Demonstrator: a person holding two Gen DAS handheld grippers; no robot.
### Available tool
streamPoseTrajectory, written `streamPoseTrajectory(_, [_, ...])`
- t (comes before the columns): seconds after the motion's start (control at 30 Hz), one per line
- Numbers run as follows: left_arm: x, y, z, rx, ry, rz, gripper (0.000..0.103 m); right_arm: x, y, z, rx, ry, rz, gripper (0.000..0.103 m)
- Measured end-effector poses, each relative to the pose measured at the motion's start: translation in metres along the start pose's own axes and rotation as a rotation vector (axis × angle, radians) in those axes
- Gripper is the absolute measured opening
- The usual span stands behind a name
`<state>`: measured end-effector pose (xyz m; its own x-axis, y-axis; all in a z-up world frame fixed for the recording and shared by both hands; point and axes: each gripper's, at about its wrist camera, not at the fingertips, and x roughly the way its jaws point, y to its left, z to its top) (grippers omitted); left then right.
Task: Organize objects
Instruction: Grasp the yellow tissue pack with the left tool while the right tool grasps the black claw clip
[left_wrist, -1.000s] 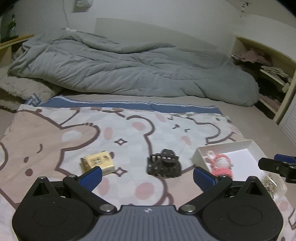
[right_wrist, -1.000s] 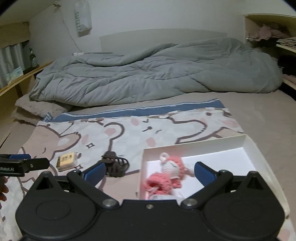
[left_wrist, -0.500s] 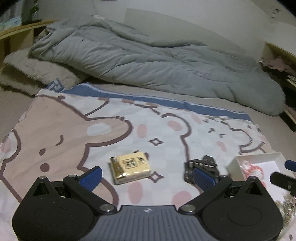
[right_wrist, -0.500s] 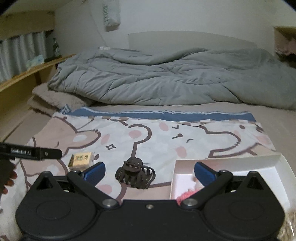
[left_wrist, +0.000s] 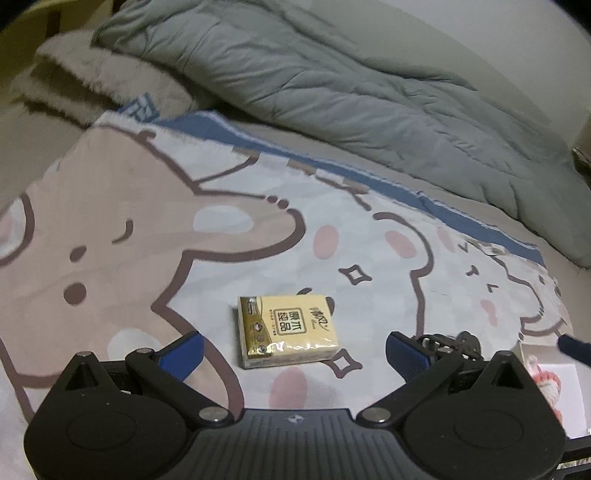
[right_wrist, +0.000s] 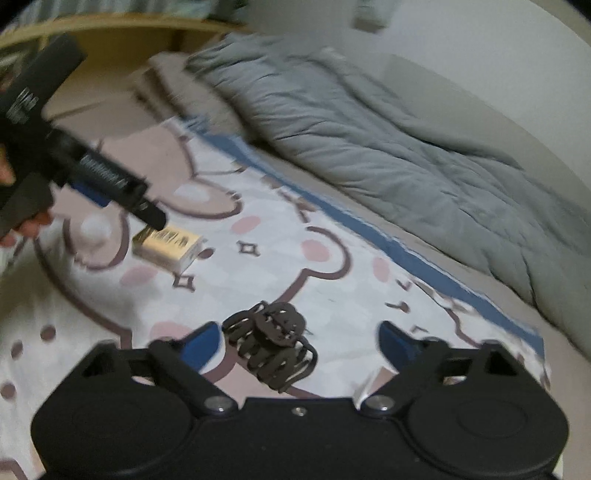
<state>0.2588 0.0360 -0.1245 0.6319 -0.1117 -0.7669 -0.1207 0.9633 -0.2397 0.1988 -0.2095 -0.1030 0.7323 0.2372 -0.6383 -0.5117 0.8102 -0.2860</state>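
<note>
Lying flat at the centre of the left wrist view, a yellow tissue pack (left_wrist: 287, 330) rests on the cartoon-bear blanket (left_wrist: 155, 206), framed between the spread blue fingertips of the left hand-held gripper (left_wrist: 293, 350), which is wide open and grips nothing. At the right edge of that frame a dark hair claw clip (left_wrist: 448, 341) shows partly behind the right fingertip, and a pink crocheted toy (left_wrist: 546, 380) sits in a white box (left_wrist: 570, 402) at the lower right. A grey duvet (left_wrist: 332, 81) is heaped across the top of the frame.

In the blurred right wrist view, the right hand-held gripper (right_wrist: 299, 341) is likewise wide open and empty, with the hair claw clip (right_wrist: 273, 345) on the blanket between its fingertips, nearer the left one. The tissue pack (right_wrist: 168, 245) lies in the left middle of this frame, with the left hand-held gripper (right_wrist: 147, 212) reaching in from the upper left, its tip just above the pack.
</note>
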Motion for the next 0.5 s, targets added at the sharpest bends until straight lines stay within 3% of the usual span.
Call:
streamPoseTrajectory(0.23, [0.02,0.009,0.0,-0.091,0.05,-0.04,0.103,0.038,-0.005,0.004,-0.055,0.044,0.089,0.068])
streamPoseTrajectory(0.5, [0.036,0.012,0.003,-0.108,0.045,-0.024,0.103,0.072,-0.013,0.002,-0.073,0.076,0.198,0.062])
